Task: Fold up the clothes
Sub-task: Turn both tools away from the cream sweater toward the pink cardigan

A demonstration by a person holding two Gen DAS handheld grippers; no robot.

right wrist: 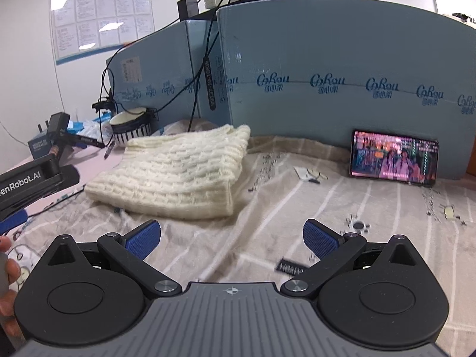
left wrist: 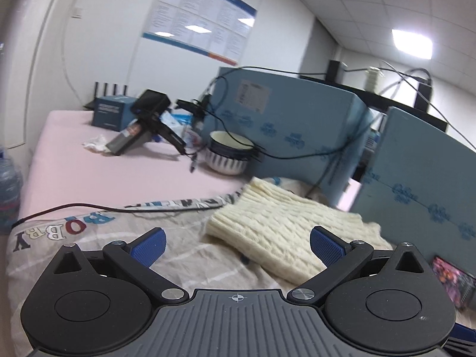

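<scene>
Nearest to my right camera is the right gripper (right wrist: pixel 231 242), its blue pads spread wide apart with nothing between them, only the printed sheet (right wrist: pixel 297 217) below. In the other view I see my left gripper (left wrist: pixel 237 245) in the same state, the pads far apart and empty, hanging over the same sheet near the letters printed on it.

Just ahead of both grippers lies the cream knitted sweater (right wrist: pixel 178 172), folded into a thick rectangle and resting flat on the sheet. From the left camera its near corner (left wrist: pixel 276 232) shows between the two pads, but they do not touch it.

To the right of the sweater, a phone (right wrist: pixel 394 160) with a bright picture on its screen leans against the blue cardboard wall (right wrist: pixel 327 59). To the left, past the sweater, a striped bowl (right wrist: pixel 131 128) stands on the pink counter (left wrist: pixel 104 175), with black cables (left wrist: pixel 238 136) running over it. Further back on the counter I see a small blue box (left wrist: pixel 110 113) and a black device (left wrist: pixel 148 119). At the left edge of the right view, a part of the left gripper's body and a few fingers (right wrist: pixel 9 267) are visible.
</scene>
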